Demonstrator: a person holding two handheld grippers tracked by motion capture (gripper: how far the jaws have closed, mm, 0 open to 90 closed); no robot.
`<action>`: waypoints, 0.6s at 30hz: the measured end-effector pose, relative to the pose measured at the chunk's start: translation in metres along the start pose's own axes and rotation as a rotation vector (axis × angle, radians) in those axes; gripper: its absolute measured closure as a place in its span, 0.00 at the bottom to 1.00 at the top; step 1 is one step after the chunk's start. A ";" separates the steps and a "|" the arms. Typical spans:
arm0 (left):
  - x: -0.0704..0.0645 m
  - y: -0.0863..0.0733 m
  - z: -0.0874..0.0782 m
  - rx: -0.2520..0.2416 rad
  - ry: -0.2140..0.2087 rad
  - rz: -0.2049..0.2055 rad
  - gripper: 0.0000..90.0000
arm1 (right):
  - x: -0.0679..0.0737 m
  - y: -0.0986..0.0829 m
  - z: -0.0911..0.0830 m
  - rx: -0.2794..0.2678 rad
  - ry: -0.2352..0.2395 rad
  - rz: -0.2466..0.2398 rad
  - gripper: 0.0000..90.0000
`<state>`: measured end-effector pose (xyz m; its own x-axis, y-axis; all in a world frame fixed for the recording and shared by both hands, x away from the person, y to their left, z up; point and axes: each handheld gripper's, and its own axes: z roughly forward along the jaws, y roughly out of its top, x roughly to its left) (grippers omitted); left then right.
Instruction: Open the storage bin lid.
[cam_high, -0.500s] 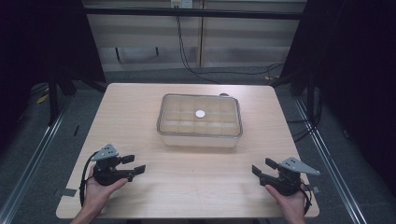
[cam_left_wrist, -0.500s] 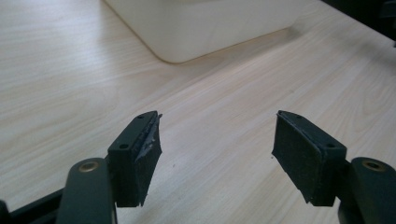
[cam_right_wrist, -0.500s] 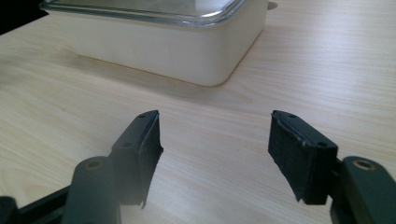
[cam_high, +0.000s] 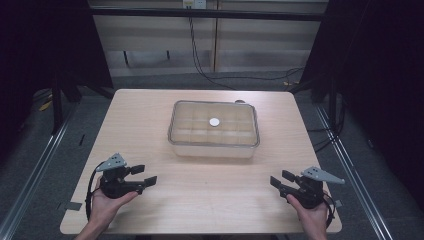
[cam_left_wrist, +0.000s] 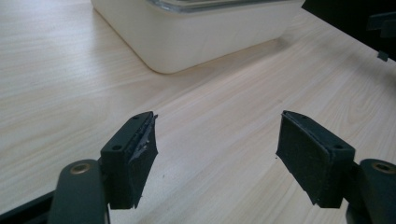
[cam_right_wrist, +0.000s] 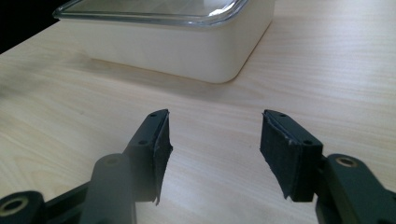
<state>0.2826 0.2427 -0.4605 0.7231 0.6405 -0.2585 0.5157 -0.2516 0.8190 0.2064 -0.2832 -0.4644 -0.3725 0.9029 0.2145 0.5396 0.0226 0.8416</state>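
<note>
Lidded box (cam_high: 214, 129) at table centre, untouched; both grippers parked at the near edge.

The box is a rounded, milky plastic tub under a clear lid (cam_right_wrist: 154, 10) with a small round white knob (cam_high: 214, 121). Against the frame half a second back, nothing has shifted, so work on the box looks not yet begun. The left gripper (cam_high: 142, 176) and right gripper (cam_high: 278, 180) rest well apart from it, jaws spread and empty, pads (cam_left_wrist: 140, 161) dark, matte, frayed. The table (cam_high: 140, 125) is pale wood-grain laminate.
</note>
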 end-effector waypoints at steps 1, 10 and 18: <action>0.000 0.000 0.000 0.000 0.000 0.000 0.31 | 0.000 0.000 0.000 0.000 0.000 0.000 0.45; -0.007 0.013 -0.003 -0.011 -0.001 0.025 0.38 | 0.005 0.016 0.009 0.024 0.081 -0.051 0.36; -0.005 0.023 0.002 0.001 -0.010 0.049 0.34 | 0.015 0.032 0.021 0.022 0.102 -0.085 0.37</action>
<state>0.2922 0.2323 -0.4411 0.7520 0.6203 -0.2229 0.4799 -0.2836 0.8302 0.2340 -0.2600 -0.4443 -0.4913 0.8493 0.1933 0.5190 0.1072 0.8480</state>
